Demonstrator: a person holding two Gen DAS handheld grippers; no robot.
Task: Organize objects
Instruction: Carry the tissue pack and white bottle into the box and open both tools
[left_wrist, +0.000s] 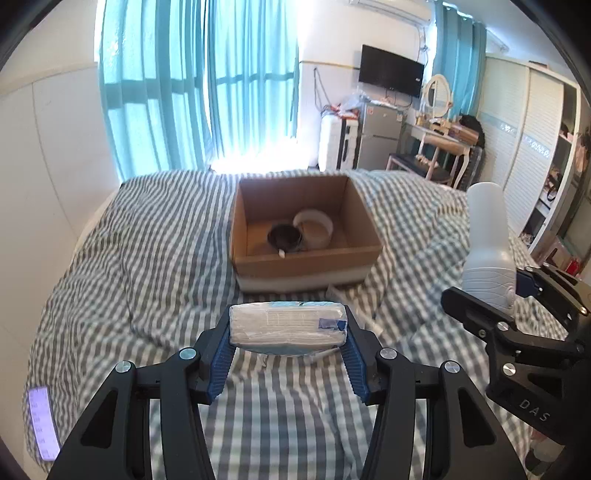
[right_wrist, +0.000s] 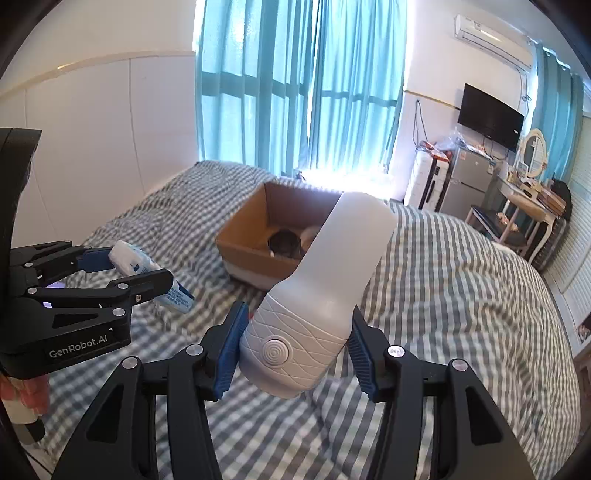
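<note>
My left gripper (left_wrist: 289, 332) is shut on a white tissue pack (left_wrist: 288, 325) with blue print, held crosswise above the bed. In the right wrist view the same pack (right_wrist: 147, 271) sits in the left gripper (right_wrist: 142, 273) at the left edge. My right gripper (right_wrist: 295, 343) is shut on the patterned base of a white bottle-shaped device (right_wrist: 317, 295) with a round button; its frosted top tilts up to the right. In the left wrist view that device (left_wrist: 487, 240) stands in the right gripper (left_wrist: 491, 291) at the right. An open cardboard box (left_wrist: 306, 229) lies ahead, holding a dark round tin (left_wrist: 284, 238) and a white ring-shaped item (left_wrist: 314, 227).
Everything rests on a bed with a grey-and-white striped cover (left_wrist: 147, 258). A lit phone (left_wrist: 42, 424) lies at its left edge. Teal curtains (left_wrist: 184, 92), a fridge (left_wrist: 380, 136), a dressing table (left_wrist: 443, 140) and a wardrobe (left_wrist: 535, 147) stand beyond the bed.
</note>
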